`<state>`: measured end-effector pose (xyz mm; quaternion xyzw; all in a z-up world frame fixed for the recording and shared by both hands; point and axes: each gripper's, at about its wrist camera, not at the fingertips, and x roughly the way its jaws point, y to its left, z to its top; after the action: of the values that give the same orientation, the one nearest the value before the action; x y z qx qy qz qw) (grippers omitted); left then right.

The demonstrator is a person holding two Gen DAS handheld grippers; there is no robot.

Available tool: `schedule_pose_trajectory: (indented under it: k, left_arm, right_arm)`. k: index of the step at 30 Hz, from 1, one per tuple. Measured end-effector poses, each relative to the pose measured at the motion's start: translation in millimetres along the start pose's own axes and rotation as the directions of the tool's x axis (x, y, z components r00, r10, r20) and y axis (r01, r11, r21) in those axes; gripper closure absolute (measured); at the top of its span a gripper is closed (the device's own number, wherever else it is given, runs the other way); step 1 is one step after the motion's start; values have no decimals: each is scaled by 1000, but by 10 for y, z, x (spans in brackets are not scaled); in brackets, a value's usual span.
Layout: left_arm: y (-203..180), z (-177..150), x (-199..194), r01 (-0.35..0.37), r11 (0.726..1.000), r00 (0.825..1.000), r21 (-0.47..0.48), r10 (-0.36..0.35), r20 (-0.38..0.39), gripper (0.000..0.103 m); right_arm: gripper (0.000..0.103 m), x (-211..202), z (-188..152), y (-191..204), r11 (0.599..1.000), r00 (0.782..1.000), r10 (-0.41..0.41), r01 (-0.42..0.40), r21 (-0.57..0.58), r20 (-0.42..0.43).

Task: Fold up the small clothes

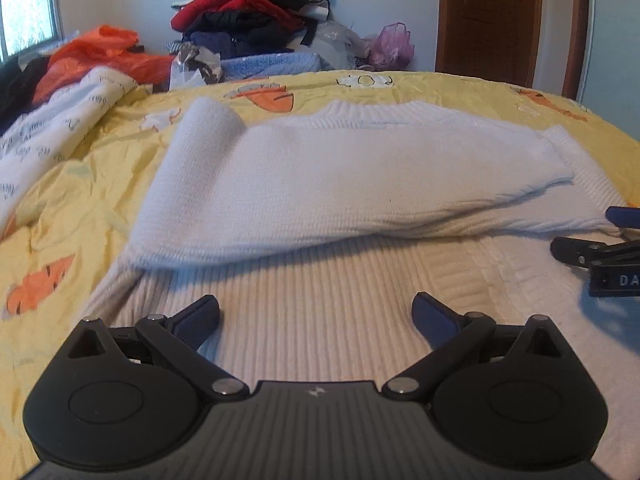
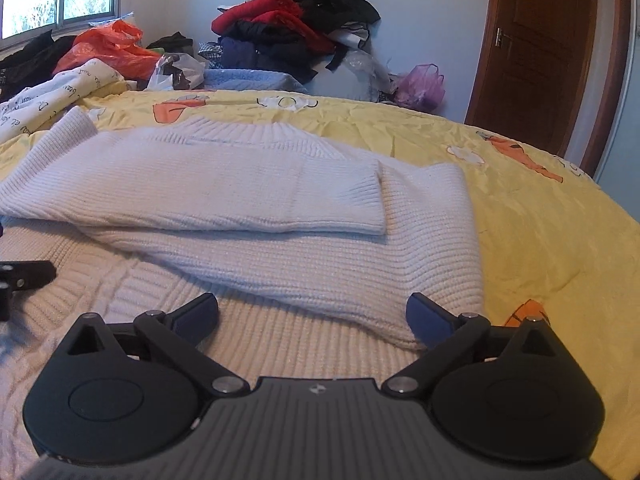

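Note:
A white ribbed knit sweater [image 1: 320, 168] [image 2: 224, 184] lies flat on the yellow bedspread, both sleeves folded across its chest. My left gripper [image 1: 316, 316] hovers over the sweater's ribbed hem [image 1: 304, 300], jaws wide apart, nothing between them. My right gripper [image 2: 312, 312] stands open over the hem near the sweater's right edge, also with nothing between its fingers. Its dark fingers [image 1: 576, 252] show at the right edge of the left wrist view, and the left gripper's fingers [image 2: 24, 276] show at the left edge of the right wrist view.
The yellow bedspread [image 2: 520, 216] with orange prints extends to the right. A white printed blanket [image 1: 60, 128] and an orange plastic bag [image 1: 100, 52] lie at the far left. A heap of red and dark clothes [image 2: 288, 24] is piled at the wall. A brown door [image 2: 540, 52] stands at right.

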<state>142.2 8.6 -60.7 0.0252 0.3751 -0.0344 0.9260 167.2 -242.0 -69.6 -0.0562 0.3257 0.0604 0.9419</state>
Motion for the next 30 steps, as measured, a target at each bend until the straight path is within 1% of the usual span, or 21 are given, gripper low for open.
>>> schedule_pose_trajectory:
  k: [1, 2, 4, 8, 15, 16, 18, 19, 25, 30]
  left_arm:
    - [40, -31, -26, 11, 1000, 1000, -18, -11, -1, 0]
    - [61, -62, -54, 18, 1000, 1000, -17, -18, 8, 0]
    - [49, -110, -64, 12, 1000, 1000, 2, -12, 23, 0]
    - [7, -127, -52, -5, 1000, 999, 0, 5, 34, 0]
    - [34, -139, -68, 6, 1000, 999, -7, -6, 38, 0]
    - [33, -142, -70, 6, 1000, 999, -7, -5, 38, 0]
    - [34, -142, -70, 6, 1000, 999, -8, -6, 38, 0]
    - [34, -143, -69, 6, 1000, 999, -7, -6, 38, 0]
    - [31, -149, -75, 1, 1000, 999, -7, 0, 37, 0]
    - [15, -161, -151, -16, 1000, 1000, 0, 16, 7, 0]
  right_arm:
    - [2, 2, 1, 2, 1000, 1000, -1, 1, -2, -1]
    - [2, 2, 2, 5, 1000, 1000, -2, 2, -3, -1]
    - [2, 13, 8, 10, 1000, 1000, -3, 3, -3, -1]
    - [2, 15, 6, 12, 1000, 1000, -7, 7, -7, -1]
    - [0, -66, -49, 55, 1000, 1000, -19, 19, -24, -9]
    - [0, -99, -80, 57, 1000, 1000, -19, 19, -15, -15]
    - [0, -157, -144, -43, 997, 999, 16, -13, 74, -42]
    - [1, -202, -178, -90, 995, 999, 30, -26, 99, -39]
    - [0, -448, -394, -28, 996, 999, 16, -12, 84, -41]
    - [0, -475, -413, -36, 995, 999, 19, -15, 96, -40]
